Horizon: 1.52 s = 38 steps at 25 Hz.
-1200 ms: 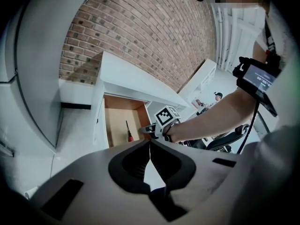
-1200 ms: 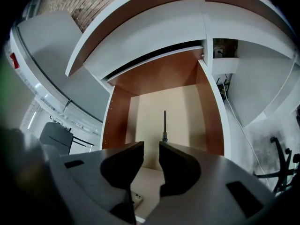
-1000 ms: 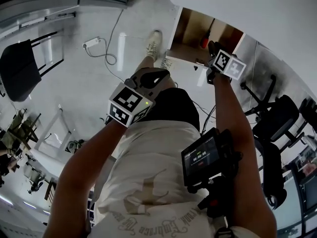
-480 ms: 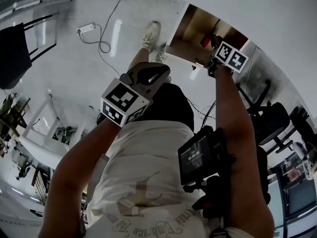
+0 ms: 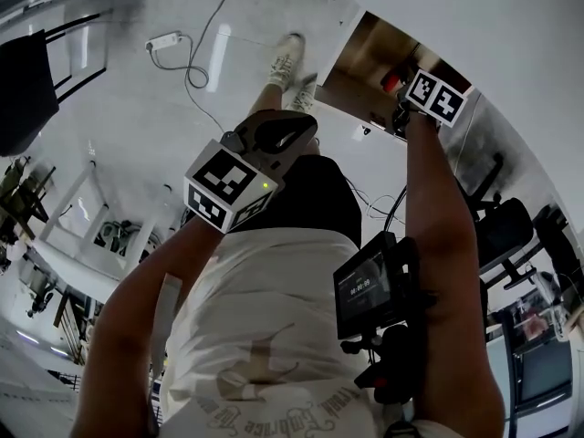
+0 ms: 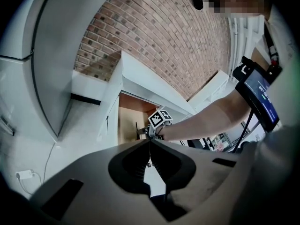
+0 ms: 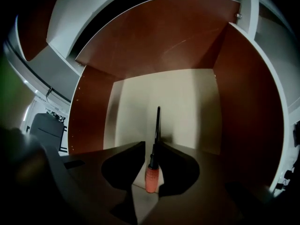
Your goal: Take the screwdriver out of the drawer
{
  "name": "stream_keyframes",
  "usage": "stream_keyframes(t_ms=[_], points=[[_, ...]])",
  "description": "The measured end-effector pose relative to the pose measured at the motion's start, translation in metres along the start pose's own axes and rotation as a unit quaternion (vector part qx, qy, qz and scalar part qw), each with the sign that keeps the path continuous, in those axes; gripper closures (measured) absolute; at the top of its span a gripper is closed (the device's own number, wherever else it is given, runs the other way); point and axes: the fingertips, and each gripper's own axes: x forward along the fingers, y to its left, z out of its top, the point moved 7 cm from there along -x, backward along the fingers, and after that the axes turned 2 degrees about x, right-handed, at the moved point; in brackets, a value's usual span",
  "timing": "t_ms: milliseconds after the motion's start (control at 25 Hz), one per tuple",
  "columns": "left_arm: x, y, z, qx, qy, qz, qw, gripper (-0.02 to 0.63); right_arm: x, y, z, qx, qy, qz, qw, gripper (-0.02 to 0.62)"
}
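Observation:
The screwdriver (image 7: 151, 176) has an orange-red handle and a thin black shaft. It stands between the jaws of my right gripper (image 7: 151, 146), which is shut on it just above the handle. Its shaft points into the open wooden drawer (image 7: 187, 102). From the head view, the right gripper (image 5: 399, 94) reaches into the drawer (image 5: 356, 57), and the red handle of the screwdriver (image 5: 392, 82) shows beside it. My left gripper (image 5: 301, 126) hangs in front of the body, away from the drawer. In the left gripper view its jaws (image 6: 150, 142) meet at the tips with nothing between them.
The drawer sits under a white desk top (image 5: 511, 35). A power strip with cable (image 5: 164, 41) lies on the floor. Black office chairs (image 5: 506, 231) stand at the right and another chair (image 5: 27, 89) at the left. A small screen (image 5: 370, 286) hangs at the chest.
The head camera has swung a little. My right gripper stays at the drawer with the screwdriver; the left gripper keeps its place in front of the body.

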Motion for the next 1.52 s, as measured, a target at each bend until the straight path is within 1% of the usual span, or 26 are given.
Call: stream_keyframes(t_ms=[440, 640, 840, 1000, 1160, 1360, 1520], points=[[0.004, 0.002, -0.002, -0.002, 0.004, 0.002, 1.0, 0.583, 0.014, -0.003, -0.011, -0.005, 0.036, 0.003, 0.999, 0.499], [0.005, 0.001, 0.001, 0.001, 0.007, 0.006, 1.0, 0.583, 0.019, -0.003, -0.012, 0.003, 0.042, -0.005, 0.999, 0.499], [0.006, -0.001, 0.007, 0.008, 0.006, 0.01, 0.9999, 0.583, 0.021, -0.006, -0.009, -0.002, 0.048, -0.009, 0.999, 0.52], [0.006, 0.0, 0.011, 0.008, -0.005, 0.017, 0.9998, 0.583, 0.021, -0.007, -0.011, -0.003, 0.043, -0.003, 0.999, 0.523], [0.005, -0.003, 0.013, 0.014, -0.009, 0.015, 0.9998, 0.583, 0.019, -0.007, -0.011, -0.01, 0.051, 0.005, 0.999, 0.526], [0.004, 0.001, 0.017, 0.018, -0.017, 0.018, 0.9995, 0.583, 0.012, -0.002, -0.009, -0.041, 0.053, 0.017, 0.998, 0.528], [0.007, -0.004, 0.023, 0.031, -0.013, 0.011, 0.9994, 0.583, 0.002, 0.001, -0.008, -0.046, 0.046, 0.028, 0.997, 0.528]])
